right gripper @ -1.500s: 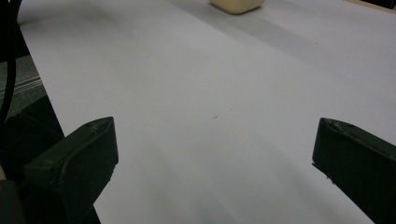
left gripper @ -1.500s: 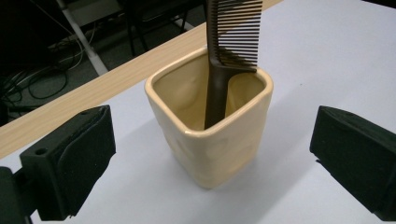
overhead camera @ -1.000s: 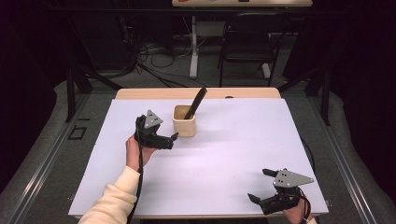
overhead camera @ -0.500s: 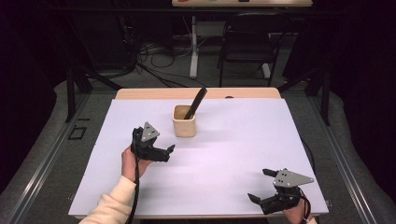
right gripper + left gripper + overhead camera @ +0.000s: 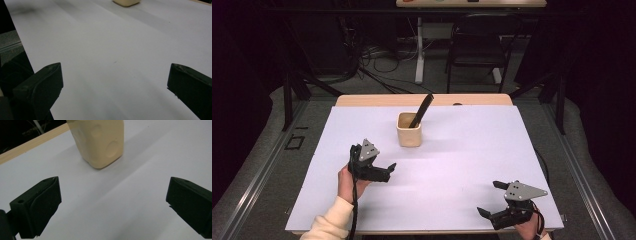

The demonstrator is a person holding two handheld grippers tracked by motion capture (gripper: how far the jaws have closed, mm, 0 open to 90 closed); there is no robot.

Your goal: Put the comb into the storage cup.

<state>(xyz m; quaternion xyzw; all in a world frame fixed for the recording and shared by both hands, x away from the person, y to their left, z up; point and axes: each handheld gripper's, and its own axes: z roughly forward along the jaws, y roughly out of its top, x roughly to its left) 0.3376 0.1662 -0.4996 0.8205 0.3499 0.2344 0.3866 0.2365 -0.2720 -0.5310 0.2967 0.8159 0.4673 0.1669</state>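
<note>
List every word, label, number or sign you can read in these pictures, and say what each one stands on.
None can be read. The cup, the black tool standing in it and the white table cover bear no print. The left hand-held gripper and right hand-held gripper show no legible marking. Coloured shapes on the far table are too small to make out.

cream cup (image 5: pixel 410 131), black tool (image 5: pixel 422 109), white table (image 5: pixel 472 150)
</note>
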